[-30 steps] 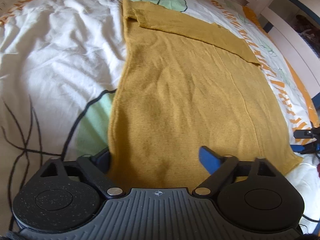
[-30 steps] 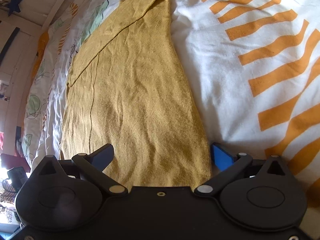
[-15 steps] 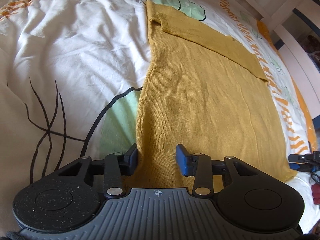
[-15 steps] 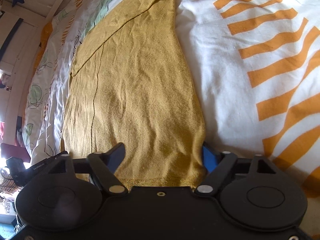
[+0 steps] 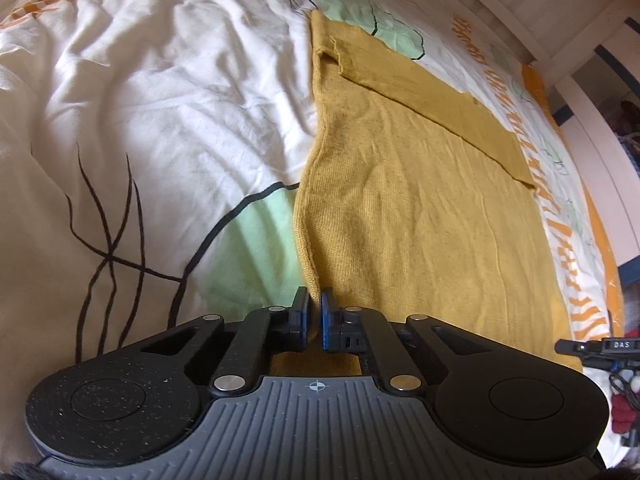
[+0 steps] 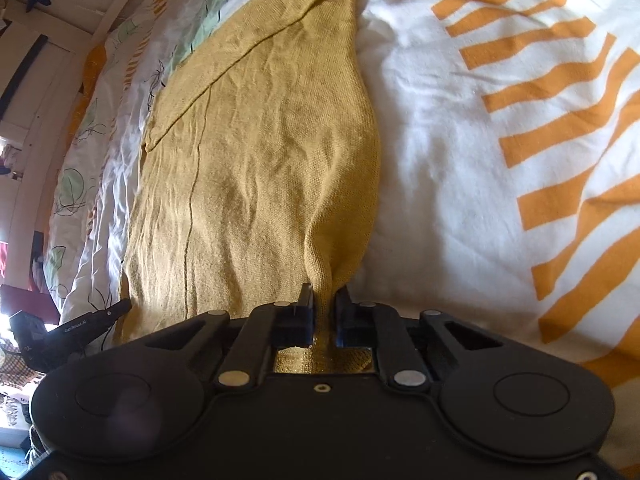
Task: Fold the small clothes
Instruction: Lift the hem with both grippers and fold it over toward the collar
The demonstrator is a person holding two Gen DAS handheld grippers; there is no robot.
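Blue pads of the left hand-held gripper [image 5: 315,312] are pinched tight on the near left hem corner of the mustard top [image 5: 420,208]. The right hand-held gripper [image 6: 323,306] is closing, a bunched ridge of the top's [image 6: 260,160] near right corner already squeezed between its pads. From both, the top lies flat along the bed [image 5: 160,100], a sleeve folded across its far end.
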